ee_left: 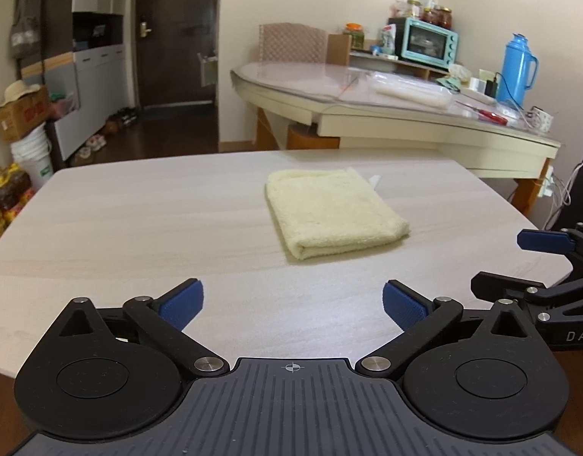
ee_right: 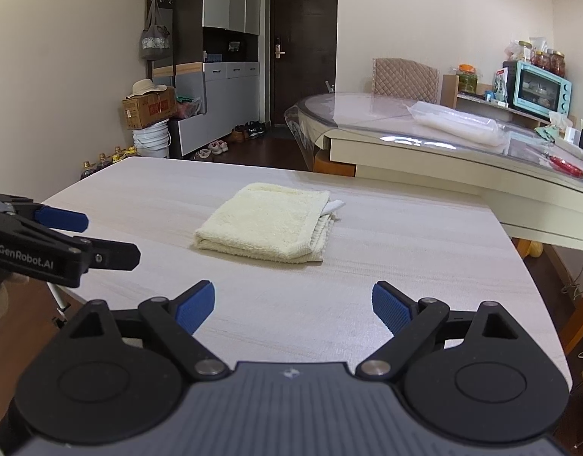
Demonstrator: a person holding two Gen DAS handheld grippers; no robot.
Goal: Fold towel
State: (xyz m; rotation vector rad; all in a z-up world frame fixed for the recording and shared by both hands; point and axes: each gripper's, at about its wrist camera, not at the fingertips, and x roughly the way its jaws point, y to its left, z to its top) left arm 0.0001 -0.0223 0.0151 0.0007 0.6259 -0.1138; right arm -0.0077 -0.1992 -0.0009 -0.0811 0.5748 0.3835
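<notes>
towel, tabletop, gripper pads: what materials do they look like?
Towel: pale yellow terry cloth, likely cotton; looped, fuzzy pile, soft rounded folds.
Tabletop: pale wood-grain surface, matte; the even streaks suggest laminate rather than solid wood, though I cannot be sure.
Pads: blue, fine ribbed texture, probably rubber or soft plastic, set on black hard-plastic fingers with metal pivot pins.

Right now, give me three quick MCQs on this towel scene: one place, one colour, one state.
1. Where does the towel lie?
A. on the wooden table
B. on the floor
C. between the left jaws

2. What colour is the towel?
A. blue
B. pale yellow
C. grey

3. How is the towel?
A. spread flat
B. crumpled in a heap
C. folded in layers

Answers:
1 A, it rests on the tabletop ahead of both grippers.
2 B, the cloth is pale yellow in both views.
3 C, stacked layers show at its edge.
</notes>
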